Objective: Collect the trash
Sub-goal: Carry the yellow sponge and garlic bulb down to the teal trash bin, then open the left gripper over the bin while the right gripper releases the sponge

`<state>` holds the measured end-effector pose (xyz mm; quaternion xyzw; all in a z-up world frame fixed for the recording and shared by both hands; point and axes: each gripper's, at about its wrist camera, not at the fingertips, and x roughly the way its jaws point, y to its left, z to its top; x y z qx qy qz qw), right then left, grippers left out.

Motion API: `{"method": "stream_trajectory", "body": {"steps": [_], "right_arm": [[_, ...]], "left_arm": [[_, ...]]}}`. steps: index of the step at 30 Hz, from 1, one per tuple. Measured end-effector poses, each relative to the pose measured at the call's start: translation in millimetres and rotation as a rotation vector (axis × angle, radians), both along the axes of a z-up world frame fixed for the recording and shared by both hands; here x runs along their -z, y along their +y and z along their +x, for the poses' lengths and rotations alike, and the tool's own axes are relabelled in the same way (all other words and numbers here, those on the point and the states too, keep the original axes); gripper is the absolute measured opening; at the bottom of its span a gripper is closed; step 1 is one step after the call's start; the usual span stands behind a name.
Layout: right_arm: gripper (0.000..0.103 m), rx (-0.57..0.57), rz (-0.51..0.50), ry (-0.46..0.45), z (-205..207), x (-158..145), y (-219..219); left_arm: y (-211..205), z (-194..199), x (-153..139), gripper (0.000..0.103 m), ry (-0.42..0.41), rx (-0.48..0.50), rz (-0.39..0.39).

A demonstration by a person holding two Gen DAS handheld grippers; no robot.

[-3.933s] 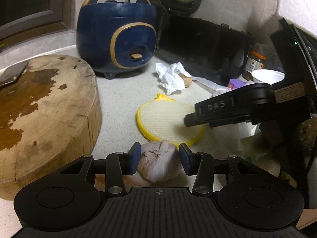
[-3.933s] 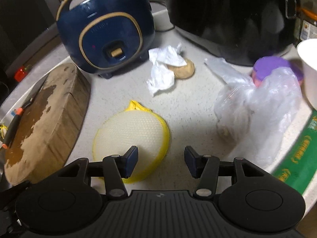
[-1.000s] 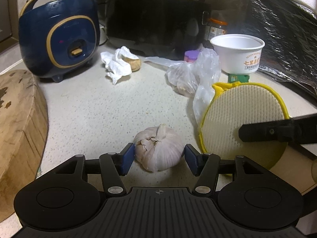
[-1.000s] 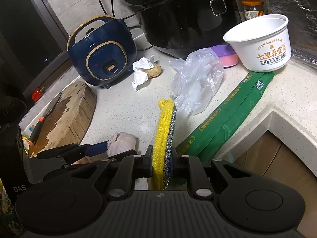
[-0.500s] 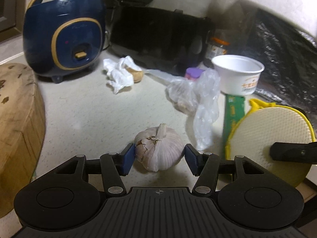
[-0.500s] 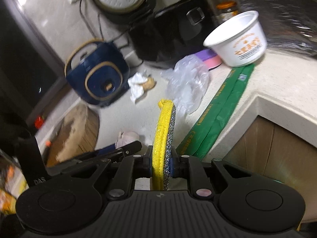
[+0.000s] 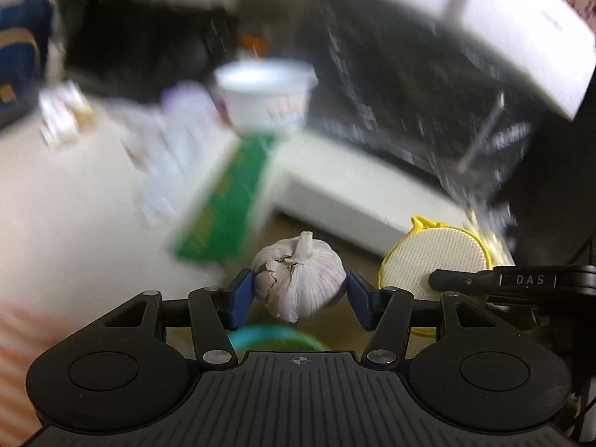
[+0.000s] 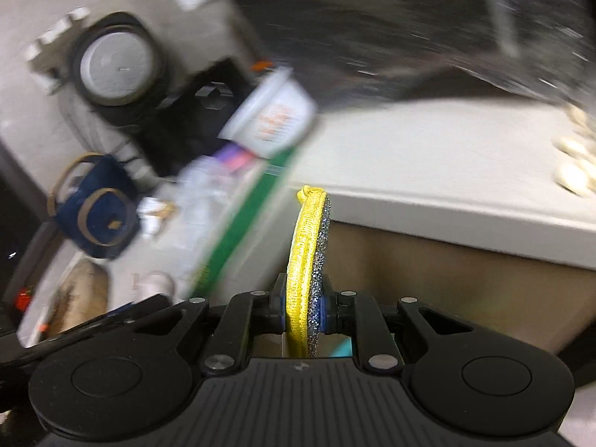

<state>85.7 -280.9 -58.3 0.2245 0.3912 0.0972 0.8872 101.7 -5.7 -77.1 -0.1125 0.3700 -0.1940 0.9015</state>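
Both loads have swung off the counter (image 7: 74,201) edge since half a second ago: left gripper (image 7: 301,294) fingers clamp the garlic (image 7: 300,279), right gripper (image 8: 302,307) fingers pinch the scrubber (image 8: 305,260). Carrying is in hand; next, likely release over the teal-rimmed bin (image 7: 272,337) below.

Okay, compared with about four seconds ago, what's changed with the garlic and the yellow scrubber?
The left gripper lifted the garlic bulb off the counter and carried it past the edge. The right gripper, open over the scrubber then, has clamped it on edge and carried it off too. The white bowl and green packet stayed put.
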Motion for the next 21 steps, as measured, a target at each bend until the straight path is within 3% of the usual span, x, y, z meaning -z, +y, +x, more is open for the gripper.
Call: {"method": "stream_trajectory", "body": {"steps": [3,9,13,16,19,21], "right_arm": [[0.014,0.035,-0.014,0.066,-20,21,-32],[0.014,0.03,0.011,0.189,-54,75,-82],[0.014,-0.008,-0.021,0.262,-67,126,-94],[0.014,-0.004,-0.002,0.324,-72,165,-102],[0.014,0.017,0.007,0.371,-74,202,-106],[0.014,0.031,0.004,0.416,-72,224,-105]], "left_arm": [[-38,-2,40,0.06,0.131,0.023,0.01],[-105,10,167,0.06,0.355,-0.01,0.149],[-135,37,245,0.06,0.415,-0.028,0.197],[-146,60,292,0.061,0.416,-0.055,0.18],[-150,78,326,0.06,0.433,-0.039,0.188],[-140,76,335,0.054,0.44,-0.039,0.156]]}}
